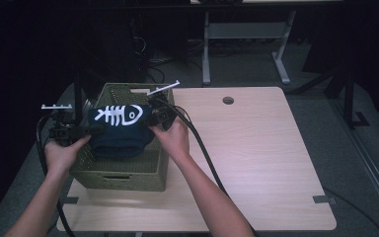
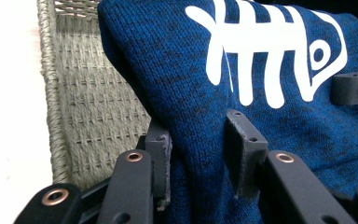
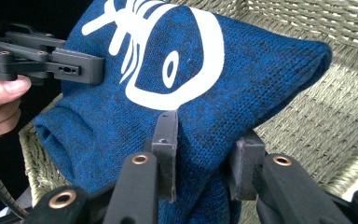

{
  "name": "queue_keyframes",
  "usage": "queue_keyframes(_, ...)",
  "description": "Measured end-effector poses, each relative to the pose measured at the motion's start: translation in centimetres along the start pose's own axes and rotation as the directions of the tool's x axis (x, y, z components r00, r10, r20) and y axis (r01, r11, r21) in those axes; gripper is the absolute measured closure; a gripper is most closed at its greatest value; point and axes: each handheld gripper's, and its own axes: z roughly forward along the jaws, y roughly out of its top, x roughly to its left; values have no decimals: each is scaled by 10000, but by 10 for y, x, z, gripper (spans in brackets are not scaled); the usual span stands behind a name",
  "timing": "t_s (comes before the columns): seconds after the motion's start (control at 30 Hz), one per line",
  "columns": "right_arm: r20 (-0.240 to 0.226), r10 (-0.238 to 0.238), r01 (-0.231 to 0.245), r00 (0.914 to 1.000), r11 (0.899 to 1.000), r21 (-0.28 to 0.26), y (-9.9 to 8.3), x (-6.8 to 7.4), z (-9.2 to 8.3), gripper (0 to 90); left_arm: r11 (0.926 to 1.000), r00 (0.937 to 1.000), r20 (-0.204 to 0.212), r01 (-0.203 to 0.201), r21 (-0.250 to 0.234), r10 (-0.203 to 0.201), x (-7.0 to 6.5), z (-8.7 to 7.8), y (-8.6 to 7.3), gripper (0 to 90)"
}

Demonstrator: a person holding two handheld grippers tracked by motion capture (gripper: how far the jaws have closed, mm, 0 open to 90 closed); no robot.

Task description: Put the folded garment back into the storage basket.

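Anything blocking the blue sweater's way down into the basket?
Nothing visible. Both the left gripper and right gripper pinch the folded sweater over the open green basket, whose woven inside looks bare below.

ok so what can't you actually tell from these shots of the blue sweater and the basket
- Basket floor: in the high view the blue sweater covers it, so anything under it is hidden.
- Sweater's full shape: folded, and cut off by the edges in both gripper views.
- Left gripper and right gripper: each pinches a fold, but the fabric hides the pad faces.
- Room behind the table: too dark in the high view.
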Motion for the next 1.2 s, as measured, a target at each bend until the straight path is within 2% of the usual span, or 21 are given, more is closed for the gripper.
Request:
queue_keyframes(0.27,128,-59,57,9999,9997,221,-4,0,10,675,9995,9996,-272,-1,326,10,6,6,-3,644)
queue_keyframes(0.47,314,-37,25,9995,9992,397,-14,-4,15,669,9956,9974,-568,-402,843,451,2,15,-4,636)
queue_keyframes(0.73,521,-55,25,9986,9983,580,-21,-9,17,666,9889,9944,-783,-601,1361,712,-1,26,-7,634)
queue_keyframes(0.83,668,-251,208,9975,9977,639,-22,-7,17,654,9878,9937,-826,-634,1421,756,0,28,-8,633)
queue_keyframes(0.97,959,-560,490,9938,9961,740,-21,-4,15,611,9853,9909,-989,-756,1531,914,-1,30,-8,613)
queue_keyframes(1.07,1278,-699,620,9893,9960,645,-21,-2,13,552,9833,9856,-1283,-888,1591,1098,-2,31,-7,577)
queue_keyframes(1.2,1643,-975,877,9816,9939,662,-18,-1,10,529,9858,9815,-1579,-852,1450,1081,-1,31,-6,535)
